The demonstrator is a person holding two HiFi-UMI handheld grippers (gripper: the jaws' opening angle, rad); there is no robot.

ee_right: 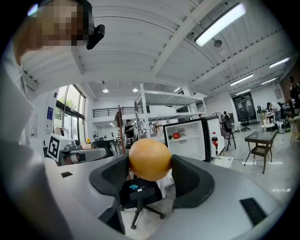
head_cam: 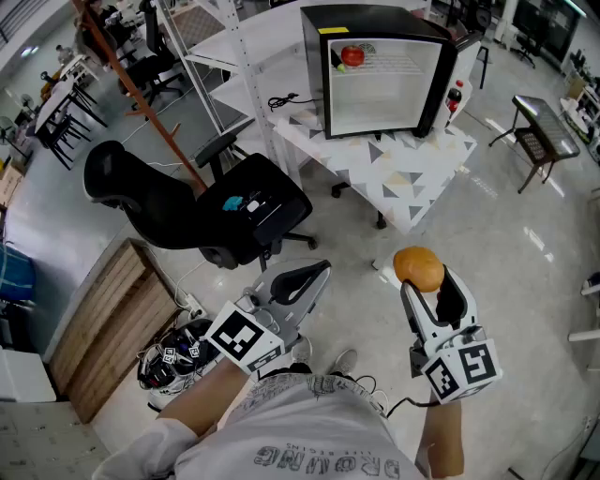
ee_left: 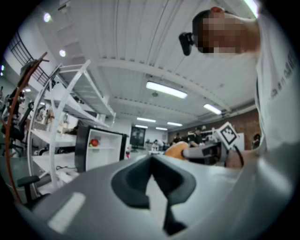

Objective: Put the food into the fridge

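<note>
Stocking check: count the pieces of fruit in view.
2: an orange in the right hand-held gripper, a red one on the fridge shelf. A small green thing beside it may be a third.

Count recorded: two tongs, namely the left tongs (head_cam: pixel 324 270) and the right tongs (head_cam: pixel 427 279). One orange (head_cam: pixel 418 265) was noted. There was one fridge (head_cam: pixel 375 19), which contained one red fruit (head_cam: pixel 352 55) and one small green item (head_cam: pixel 339 67). One bottle (head_cam: pixel 455 97), one patterned table (head_cam: pixel 412 178), one small side table (head_cam: pixel 544 131) and one black office chair (head_cam: pixel 216 206) were present.

Head view looks down; all views share fridge (head_cam: pixel 370 21).
</note>
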